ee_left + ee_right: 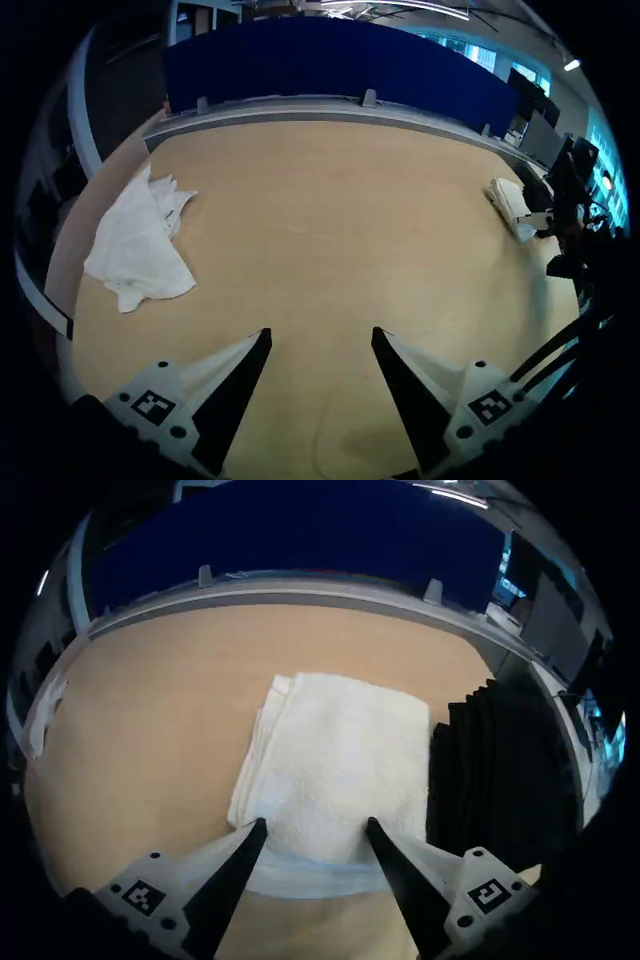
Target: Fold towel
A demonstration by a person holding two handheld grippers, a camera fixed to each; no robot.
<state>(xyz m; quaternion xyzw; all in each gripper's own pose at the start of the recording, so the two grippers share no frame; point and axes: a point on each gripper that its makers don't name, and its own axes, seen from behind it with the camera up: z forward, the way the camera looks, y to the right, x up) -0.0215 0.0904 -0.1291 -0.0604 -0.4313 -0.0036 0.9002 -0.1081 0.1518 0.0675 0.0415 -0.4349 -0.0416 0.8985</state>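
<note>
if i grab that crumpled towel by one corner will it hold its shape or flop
Likely floppy: the crumpled towel lies in loose creases, so it should drape and unfurl. Probably light, being thin cloth. A push would likely bunch it.

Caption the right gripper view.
Open right gripper at a folded white towel beside a black pile on a wooden table.

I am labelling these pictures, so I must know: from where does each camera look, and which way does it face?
Left gripper view: rides on the left gripper, faces across the wooden table to the blue partition; its open fingers show below; a crumpled towel lies left.
Right gripper view: rides on the right gripper, looks down at the folded towel, black cloths right of it; its open fingers show below.
Shared: table, partition, probably the folded towel.
</note>
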